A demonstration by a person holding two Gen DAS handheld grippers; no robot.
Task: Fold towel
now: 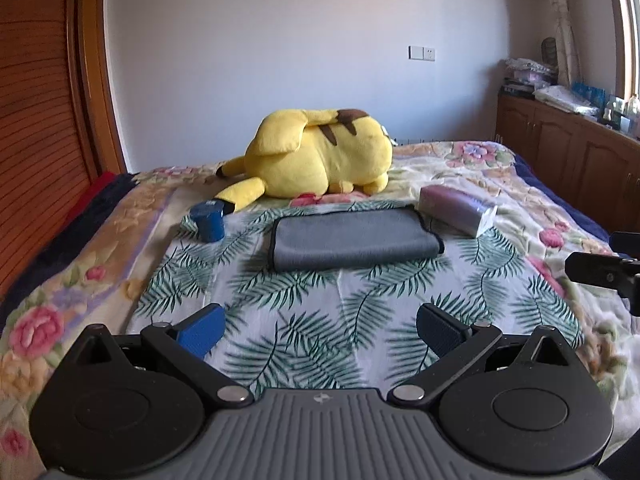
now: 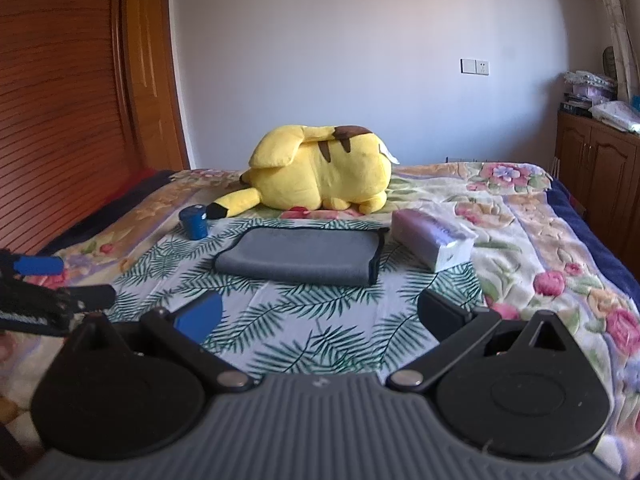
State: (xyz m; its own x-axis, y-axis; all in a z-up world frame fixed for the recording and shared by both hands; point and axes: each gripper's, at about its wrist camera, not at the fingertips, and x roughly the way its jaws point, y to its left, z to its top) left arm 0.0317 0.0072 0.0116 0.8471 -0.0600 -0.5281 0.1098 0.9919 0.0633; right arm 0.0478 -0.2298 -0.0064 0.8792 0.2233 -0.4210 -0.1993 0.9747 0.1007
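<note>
A grey towel (image 1: 352,240) with a dark edge lies folded on the palm-leaf cloth (image 1: 312,320) on the bed. It also shows in the right wrist view (image 2: 300,256). My left gripper (image 1: 320,330) is open and empty, hovering over the cloth well short of the towel. My right gripper (image 2: 320,316) is open and empty too, also short of the towel. The right gripper shows at the right edge of the left wrist view (image 1: 604,272). The left gripper shows at the left edge of the right wrist view (image 2: 52,280).
A yellow plush toy (image 1: 320,156) lies behind the towel. A blue can (image 1: 208,220) stands left of the towel. A tissue pack (image 1: 456,208) lies to its right. A floral blanket (image 1: 560,208) covers the bed. Wooden cabinets (image 1: 580,152) stand at right, a wooden wardrobe (image 1: 40,120) at left.
</note>
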